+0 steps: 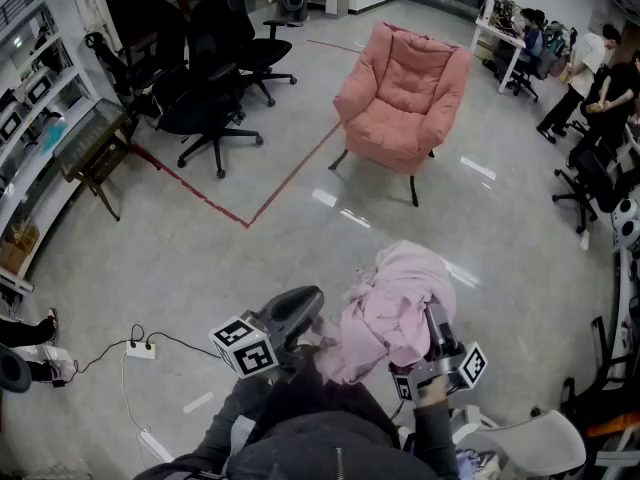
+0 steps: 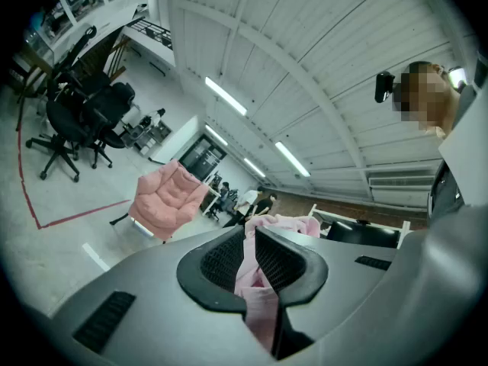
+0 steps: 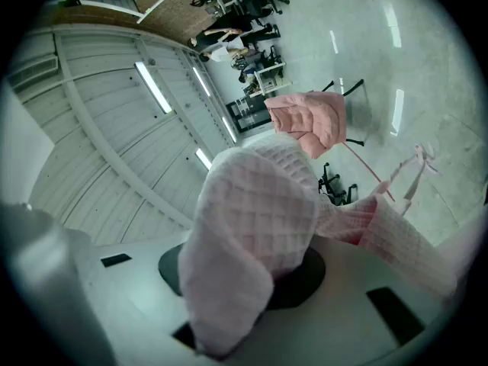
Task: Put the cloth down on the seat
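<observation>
A crumpled pink waffle cloth [image 1: 393, 306] hangs in the air between my two grippers, close to my body. My left gripper [image 1: 316, 311] holds its left edge; in the left gripper view the dark jaws [image 2: 255, 241] are shut on a fold of the cloth [image 2: 254, 277]. My right gripper [image 1: 433, 320] holds the right side, where the cloth [image 3: 255, 219] drapes thickly over the jaws and hides them. The seat, a pink padded armchair [image 1: 402, 96], stands empty a few steps ahead on the grey floor; it also shows as a pink armchair [image 2: 169, 199] and pink armchair [image 3: 311, 120] in the gripper views.
Black office chairs [image 1: 212, 78] cluster at the back left, inside red floor tape [image 1: 250, 220]. A power strip [image 1: 140, 349] with cables lies on the floor at my left. Shelves line the left wall. People [image 1: 600, 73] and desks are at the far right. A white chair [image 1: 530, 444] stands by my right side.
</observation>
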### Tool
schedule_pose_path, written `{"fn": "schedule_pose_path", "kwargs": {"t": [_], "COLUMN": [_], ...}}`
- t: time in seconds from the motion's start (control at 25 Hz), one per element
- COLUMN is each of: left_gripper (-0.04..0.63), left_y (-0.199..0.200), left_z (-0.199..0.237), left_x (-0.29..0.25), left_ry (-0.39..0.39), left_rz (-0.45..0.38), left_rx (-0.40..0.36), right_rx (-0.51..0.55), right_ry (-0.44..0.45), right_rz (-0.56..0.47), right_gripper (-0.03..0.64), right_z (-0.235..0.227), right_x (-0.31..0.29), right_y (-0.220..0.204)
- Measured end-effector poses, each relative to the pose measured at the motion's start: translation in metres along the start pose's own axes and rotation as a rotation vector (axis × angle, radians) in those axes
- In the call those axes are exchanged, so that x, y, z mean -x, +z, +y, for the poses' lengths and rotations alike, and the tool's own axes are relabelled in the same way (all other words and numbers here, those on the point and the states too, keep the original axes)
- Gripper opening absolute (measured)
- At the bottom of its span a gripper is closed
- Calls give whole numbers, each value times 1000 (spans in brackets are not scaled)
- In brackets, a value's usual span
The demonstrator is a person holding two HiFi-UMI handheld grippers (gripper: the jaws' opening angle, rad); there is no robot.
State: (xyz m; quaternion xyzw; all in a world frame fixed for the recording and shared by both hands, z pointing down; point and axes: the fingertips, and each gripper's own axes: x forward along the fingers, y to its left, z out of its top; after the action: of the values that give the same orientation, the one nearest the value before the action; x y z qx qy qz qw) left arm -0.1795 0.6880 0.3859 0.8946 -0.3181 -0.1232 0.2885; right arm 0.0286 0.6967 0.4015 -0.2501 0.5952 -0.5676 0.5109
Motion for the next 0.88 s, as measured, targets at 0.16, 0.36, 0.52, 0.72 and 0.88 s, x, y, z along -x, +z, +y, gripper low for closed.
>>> {"fn": "schedule_pose_path", "kwargs": {"t": [0.16,0.36,0.52,0.72,0.88], "left_gripper": [51,51,51,52,51], "left_y": [21,50,75,90,93], "left_z": [22,50,77,97,116], "left_x": [0,-2,-2,0,3], "left_ry": [-23,-58,-107,-159,-157], "left_rz": [13,54,76,105,106], "left_rx": [9,13,18,32,52], "right_rx": [10,-4,25,39,43], "right_ry": [-5,23,59,134,116], "right_rz": [-11,-68,-85,-119,-120], "right_gripper": [118,118,118,118,118], "right_z": [-3,-4,-7,-4,-15], "right_x": [-24,-58,-89,-115,-125], "right_y": [-10,-19,-34,-51,-64]}}
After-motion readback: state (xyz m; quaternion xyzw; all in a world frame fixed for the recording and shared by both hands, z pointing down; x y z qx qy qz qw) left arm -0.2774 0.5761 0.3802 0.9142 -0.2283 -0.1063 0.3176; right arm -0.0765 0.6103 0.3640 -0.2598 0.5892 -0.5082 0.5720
